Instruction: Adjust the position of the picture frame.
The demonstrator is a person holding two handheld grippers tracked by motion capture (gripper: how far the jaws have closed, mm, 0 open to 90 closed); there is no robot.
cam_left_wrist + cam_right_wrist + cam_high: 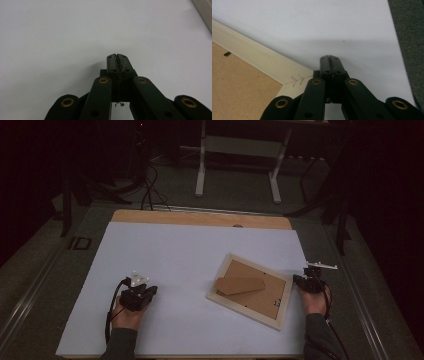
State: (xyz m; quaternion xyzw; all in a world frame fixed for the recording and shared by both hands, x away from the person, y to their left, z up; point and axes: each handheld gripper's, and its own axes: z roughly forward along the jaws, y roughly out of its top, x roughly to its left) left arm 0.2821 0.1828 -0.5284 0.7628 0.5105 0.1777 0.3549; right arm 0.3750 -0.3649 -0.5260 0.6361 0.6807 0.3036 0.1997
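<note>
A wooden picture frame (250, 290) lies face down on the white sheet (165, 255), turned at an angle, its brown backing board and folded stand (240, 285) up. My left gripper (141, 291) rests on the sheet at the lower left, well apart from the frame, and it is shut with nothing held; its jaws (117, 60) meet over bare white sheet. My right gripper (303, 280) sits just right of the frame's right corner, shut and empty. In the right gripper view the closed tips (329, 60) hover beside the frame's pale border (262, 62).
The white sheet covers a wooden table whose bare strip (200, 217) runs along the far edge. Dark carpet (409, 30) lies right of the sheet's edge. A white desk stand (237, 155) and cables (150, 190) are on the floor beyond the table.
</note>
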